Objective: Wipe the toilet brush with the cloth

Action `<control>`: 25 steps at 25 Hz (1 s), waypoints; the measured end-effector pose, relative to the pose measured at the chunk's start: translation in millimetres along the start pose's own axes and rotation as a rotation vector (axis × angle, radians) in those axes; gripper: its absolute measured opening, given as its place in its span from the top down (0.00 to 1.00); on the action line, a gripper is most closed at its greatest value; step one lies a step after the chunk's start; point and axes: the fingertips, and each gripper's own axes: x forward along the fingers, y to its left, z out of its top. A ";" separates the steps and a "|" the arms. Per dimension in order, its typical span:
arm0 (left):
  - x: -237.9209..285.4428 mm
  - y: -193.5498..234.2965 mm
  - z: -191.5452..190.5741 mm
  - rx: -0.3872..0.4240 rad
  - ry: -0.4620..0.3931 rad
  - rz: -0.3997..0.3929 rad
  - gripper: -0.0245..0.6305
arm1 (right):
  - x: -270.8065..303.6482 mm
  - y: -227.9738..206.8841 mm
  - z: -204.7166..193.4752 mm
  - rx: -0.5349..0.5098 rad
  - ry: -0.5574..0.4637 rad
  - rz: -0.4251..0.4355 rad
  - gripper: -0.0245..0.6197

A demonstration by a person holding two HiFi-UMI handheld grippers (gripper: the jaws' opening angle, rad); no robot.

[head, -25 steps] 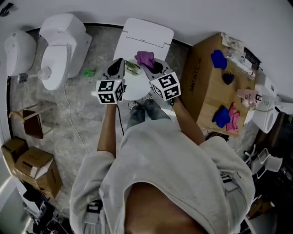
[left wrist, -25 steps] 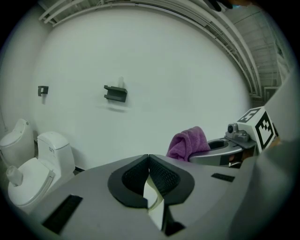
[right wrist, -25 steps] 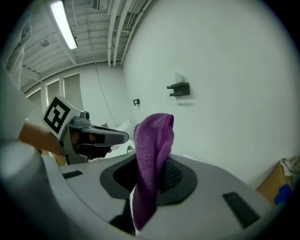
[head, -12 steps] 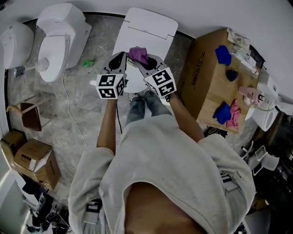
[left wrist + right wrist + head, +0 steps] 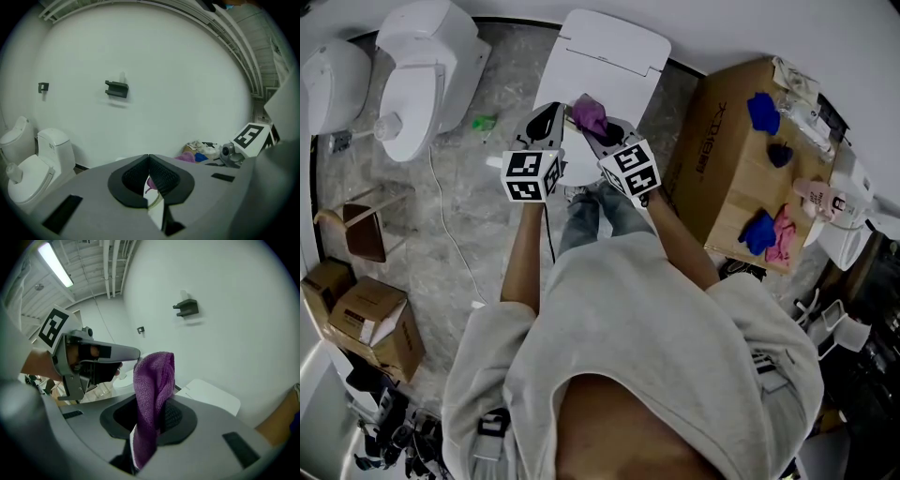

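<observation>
Overhead, the purple cloth point(image 5: 153, 376) is clamped in the right gripper point(image 5: 154, 414), above the toilet point(image 5: 609, 47). The left gripper point(image 5: 149, 159) is held close by, jaws pressed together. The toilet brush cannot be made out. For wiping, a firm grip on the cloth is advised.

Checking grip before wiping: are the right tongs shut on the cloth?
Shut: the right tongs pinch the purple cloth, which sticks up between them.
</observation>
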 end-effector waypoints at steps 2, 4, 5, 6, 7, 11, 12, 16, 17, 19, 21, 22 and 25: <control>-1.2 1.4 -0.6 0.001 0.000 0.003 0.93 | 2.5 -3.1 -13.9 0.020 0.031 -0.003 0.81; -1.7 1.8 -0.8 0.003 0.001 0.004 0.93 | 6.3 -8.2 -31.1 0.037 0.073 -0.010 0.81; -1.6 1.7 -0.7 0.003 0.000 0.003 0.93 | 8.5 -11.2 -40.0 0.045 0.096 -0.014 0.81; -1.3 1.6 -0.4 0.003 0.001 0.003 0.93 | 10.8 -14.0 -48.4 0.051 0.118 -0.016 0.81; -0.9 1.5 -0.2 0.003 0.001 0.002 0.93 | 13.3 -16.5 -56.1 0.059 0.138 -0.018 0.81; 0.7 1.2 0.5 0.004 -0.001 -0.001 0.93 | 24.3 -23.9 -82.9 0.085 0.211 -0.016 0.81; 0.5 1.6 0.4 0.004 0.000 -0.001 0.93 | 27.2 -25.3 -88.8 0.091 0.228 -0.016 0.81; -0.5 2.6 0.2 0.003 0.004 -0.002 0.93 | 37.3 -31.3 -107.4 0.109 0.289 -0.016 0.81; -0.5 2.4 0.2 0.003 0.005 -0.002 0.93 | 38.2 -33.1 -108.4 0.108 0.296 -0.016 0.81; 0.0 1.6 -0.3 0.004 0.006 -0.003 0.93 | 36.2 -36.9 -102.6 0.097 0.287 -0.023 0.81; 0.3 1.5 -0.4 0.006 0.007 -0.005 0.93 | 31.8 -39.5 -86.7 0.079 0.249 -0.030 0.81; 0.5 1.4 -0.1 0.007 0.007 -0.006 0.93 | 29.2 -39.9 -75.9 0.067 0.225 -0.032 0.81; 1.6 0.0 0.8 0.009 0.007 -0.009 0.93 | 19.7 -37.3 -37.4 0.003 0.145 -0.029 0.81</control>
